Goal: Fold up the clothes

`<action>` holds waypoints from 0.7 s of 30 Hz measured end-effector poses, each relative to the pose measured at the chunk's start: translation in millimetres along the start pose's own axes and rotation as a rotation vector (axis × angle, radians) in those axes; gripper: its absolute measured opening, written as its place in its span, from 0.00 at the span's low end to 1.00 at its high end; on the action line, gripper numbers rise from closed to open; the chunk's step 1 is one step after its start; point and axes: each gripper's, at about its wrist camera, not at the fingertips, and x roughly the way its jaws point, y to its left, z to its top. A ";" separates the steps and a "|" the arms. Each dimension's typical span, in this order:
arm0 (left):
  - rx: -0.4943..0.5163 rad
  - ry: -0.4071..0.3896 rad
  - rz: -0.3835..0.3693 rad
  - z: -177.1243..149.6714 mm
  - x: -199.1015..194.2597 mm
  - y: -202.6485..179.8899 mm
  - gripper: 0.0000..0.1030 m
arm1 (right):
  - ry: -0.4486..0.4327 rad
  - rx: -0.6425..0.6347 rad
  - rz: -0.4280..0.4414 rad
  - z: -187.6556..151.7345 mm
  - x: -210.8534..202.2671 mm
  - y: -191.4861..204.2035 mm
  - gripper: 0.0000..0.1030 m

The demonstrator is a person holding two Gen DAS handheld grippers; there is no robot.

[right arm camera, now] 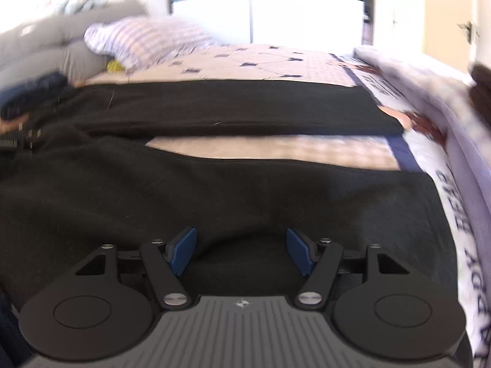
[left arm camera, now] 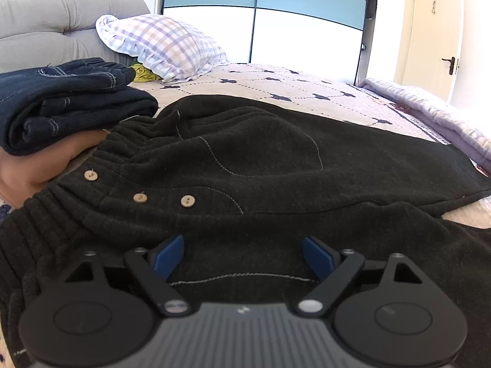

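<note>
A pair of dark trousers (left arm camera: 245,159) is spread out flat on the bed (left arm camera: 276,82). The ribbed waistband (left arm camera: 92,159), with its three small wooden buttons (left arm camera: 140,197), is seen in the left wrist view. In the right wrist view the two legs (right arm camera: 214,113) are laid side by side, with a strip of bedcover showing between them. It is likely laid this way so that one leg can be folded over the other, but how far the folding has got cannot be told.

The left gripper (left arm camera: 244,256) is held low over the waist end. Its blue pads are spread wide apart and nothing is pinched. The right gripper (right arm camera: 241,250) is held low over the near leg. Its pads are spread apart too, and nothing is held.

The cloth looks thick, soft and a bit fuzzy, with pale stitched lines around the pockets. A folded dark blue garment (left arm camera: 67,101) is stacked to the left, beside the waistband, perhaps to keep finished clothes out of the way. A checked, frilly pillow (left arm camera: 159,46) is propped behind it.
</note>
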 end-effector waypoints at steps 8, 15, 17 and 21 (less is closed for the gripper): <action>-0.017 -0.011 -0.030 -1.8 -0.9 2.6 0.89 | -0.009 0.035 -0.119 -8.0 -19.3 -25.9 0.65; -0.044 -0.024 -0.073 -1.9 -0.6 6.9 0.95 | -0.025 0.111 -0.240 -18.6 -41.7 -48.3 0.74; -0.045 -0.023 -0.075 -1.7 -0.2 6.9 0.95 | -0.033 0.168 -0.242 -22.6 -49.2 -54.9 0.74; -0.049 -0.025 -0.079 -1.9 -0.8 7.4 0.95 | -0.023 0.156 -0.376 -20.7 -62.9 -58.0 0.74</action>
